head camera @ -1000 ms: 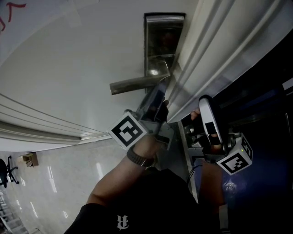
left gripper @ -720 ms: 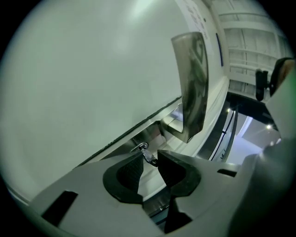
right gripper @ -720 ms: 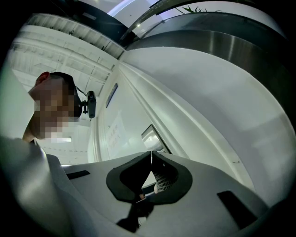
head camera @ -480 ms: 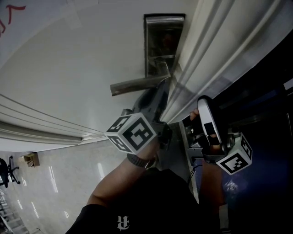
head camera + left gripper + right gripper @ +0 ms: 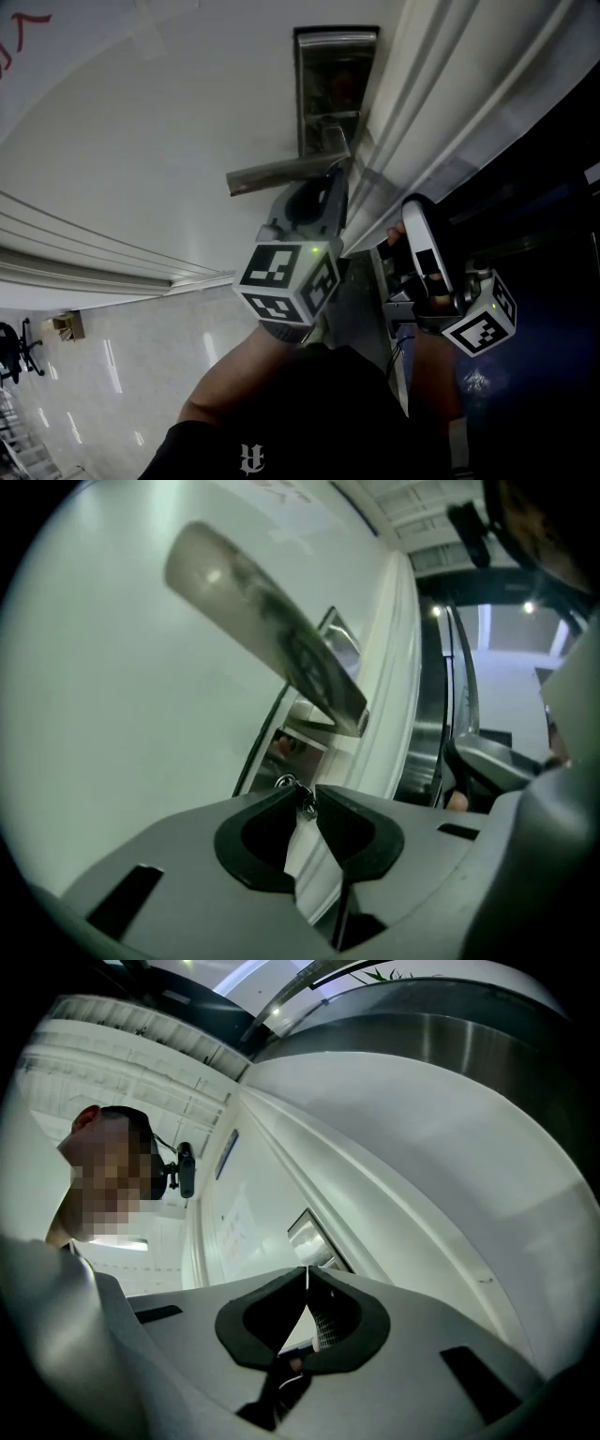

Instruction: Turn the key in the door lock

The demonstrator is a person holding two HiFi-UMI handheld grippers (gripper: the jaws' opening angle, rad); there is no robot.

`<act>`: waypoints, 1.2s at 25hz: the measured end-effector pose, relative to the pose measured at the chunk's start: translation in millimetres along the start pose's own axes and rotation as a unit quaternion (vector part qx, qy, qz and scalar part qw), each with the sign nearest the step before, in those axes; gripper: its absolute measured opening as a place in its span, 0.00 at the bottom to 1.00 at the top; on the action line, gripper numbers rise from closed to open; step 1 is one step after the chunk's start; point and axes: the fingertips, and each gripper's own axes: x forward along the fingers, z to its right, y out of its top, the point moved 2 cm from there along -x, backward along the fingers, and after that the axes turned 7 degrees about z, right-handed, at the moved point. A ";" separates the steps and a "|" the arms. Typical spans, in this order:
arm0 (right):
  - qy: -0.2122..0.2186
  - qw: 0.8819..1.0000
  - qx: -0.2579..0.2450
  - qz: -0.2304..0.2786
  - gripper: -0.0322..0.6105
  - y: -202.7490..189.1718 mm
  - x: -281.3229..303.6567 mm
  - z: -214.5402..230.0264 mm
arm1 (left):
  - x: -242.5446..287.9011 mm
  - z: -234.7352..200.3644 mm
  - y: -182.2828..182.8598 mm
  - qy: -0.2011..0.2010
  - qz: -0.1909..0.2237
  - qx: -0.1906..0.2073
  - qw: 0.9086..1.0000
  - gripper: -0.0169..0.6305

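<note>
Pinches the key between the tips of the left hand-held gripper, having just narrowed them onto it, at the lock plate below the lever handle. Holds the right hand-held gripper pressed together, empty, beside the door edge.

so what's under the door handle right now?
The left gripper is under the door handle. Its jaws have just been closing on a small metal key at the lock plate. The jaw tips cover the keyhole itself.
</note>
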 end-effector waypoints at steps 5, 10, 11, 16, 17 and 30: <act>0.003 1.000 0.002 0.003 0.07 0.7 0.0 -0.3 | 0.8 5.5 0.7 0.008 -0.015 0.140 0.990 0.13; 0.004 1.000 0.003 0.007 0.07 2.3 -2.0 -1.7 | 0.3 9.6 -2.6 0.025 -0.037 0.297 0.954 0.13; 0.004 1.000 0.003 0.008 0.07 2.7 -2.6 -1.7 | 0.6 10.6 -3.1 0.028 -0.040 0.332 0.942 0.13; 0.005 1.000 0.004 0.012 0.07 4.6 -5.8 -2.0 | 1.9 14.6 -5.8 0.039 -0.052 0.462 0.885 0.11; 0.005 1.000 0.004 0.013 0.07 4.9 -6.4 -2.1 | 2.0 15.2 -6.4 0.041 -0.054 0.480 0.874 0.11; 0.002 1.000 0.004 0.017 0.07 9.8 -10.1 2.0 | 2.0 19.5 -13.2 0.036 -0.063 0.658 0.750 0.08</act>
